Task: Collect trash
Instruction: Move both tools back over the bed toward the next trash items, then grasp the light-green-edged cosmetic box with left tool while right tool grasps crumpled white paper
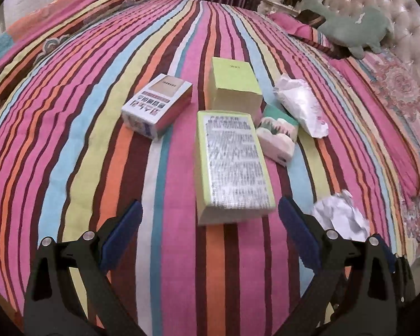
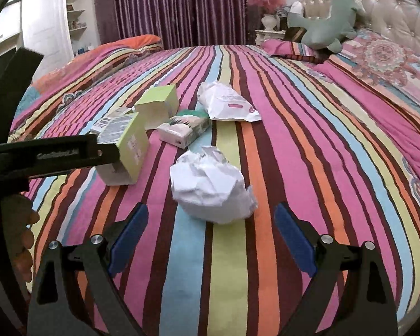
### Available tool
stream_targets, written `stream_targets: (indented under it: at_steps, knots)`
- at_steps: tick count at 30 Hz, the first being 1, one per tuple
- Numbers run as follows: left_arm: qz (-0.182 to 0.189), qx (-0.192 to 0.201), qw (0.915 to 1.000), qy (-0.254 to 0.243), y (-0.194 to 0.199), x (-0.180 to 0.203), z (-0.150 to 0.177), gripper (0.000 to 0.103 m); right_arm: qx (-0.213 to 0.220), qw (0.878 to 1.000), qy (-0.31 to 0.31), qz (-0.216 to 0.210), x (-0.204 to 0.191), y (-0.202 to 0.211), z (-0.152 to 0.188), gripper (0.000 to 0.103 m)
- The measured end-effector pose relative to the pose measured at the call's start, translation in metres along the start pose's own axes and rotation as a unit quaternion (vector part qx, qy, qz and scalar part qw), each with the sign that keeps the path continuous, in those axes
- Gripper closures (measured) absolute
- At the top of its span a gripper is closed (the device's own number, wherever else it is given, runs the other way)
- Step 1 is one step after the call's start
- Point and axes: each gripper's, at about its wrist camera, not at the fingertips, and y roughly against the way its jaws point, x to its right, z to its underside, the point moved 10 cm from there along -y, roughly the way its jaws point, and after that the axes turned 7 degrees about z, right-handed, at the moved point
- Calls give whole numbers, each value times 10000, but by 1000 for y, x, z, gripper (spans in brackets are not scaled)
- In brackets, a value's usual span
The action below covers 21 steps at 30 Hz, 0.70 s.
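The trash lies scattered on a bed covered by a striped quilt [image 1: 70, 140]. The left claw [image 1: 210, 218] is spread wide and grips nothing; a long green box [image 1: 232, 165] with printed text lies just ahead of it, its near end reaching roughly between the two blue pads without touching either. Beyond that box stand a taller green box [image 1: 235, 86] and, to its left, a white box with coloured pictures [image 1: 156, 106]. To the right lie a small tissue pack [image 1: 278, 134] and a white plastic wrapper [image 1: 302, 106].

The right claw [image 2: 211, 218] is likewise released, with nothing in its grip. A ball of crumpled paper [image 2: 210, 187] rests on the quilt straight ahead of it, centred on the gap, its near edge about level with the pad tips; whether the paper brushes the right pad is hard to tell through the blur. In the right wrist view the left claw's black frame juts in from the left, close to the long green box, with fingers [image 2: 22, 240] of the person's hand below it.
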Motion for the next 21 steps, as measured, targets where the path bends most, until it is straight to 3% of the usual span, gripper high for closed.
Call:
stream_targets:
  at_steps: [8,11,12,14,15,16,18,21]
  knots:
    - [-299,-220,9993,-95,-32,-3,-11,8,-114,9999,-2,20,-1,-29,-10,16]
    - [-185,-285,9994,-28,-40,-5,-11,10,-191,9998,-84,51,0,-36,-11,16]
    - [-153,-306,9994,-23,-42,-6,-10,13,-234,9997,-113,19,0,-39,-11,16]
    - [-236,-367,9990,-102,-46,-10,-8,36,-288,9995,-125,-30,-1,-41,-11,17]
    - [-308,-335,9988,-181,-45,-11,-8,41,-304,9994,-120,-75,-2,-42,-11,21]
    - [-396,-299,9983,-295,-44,-13,-9,53,-335,9993,-116,-109,-2,-43,-10,26]
    - [-347,-311,9983,-348,-43,-15,-9,53,-416,9987,-203,-228,-3,-44,-10,39]
    - [-276,-325,9984,-372,-39,-20,-8,53,-450,9978,-404,-284,-2,-40,-12,43]
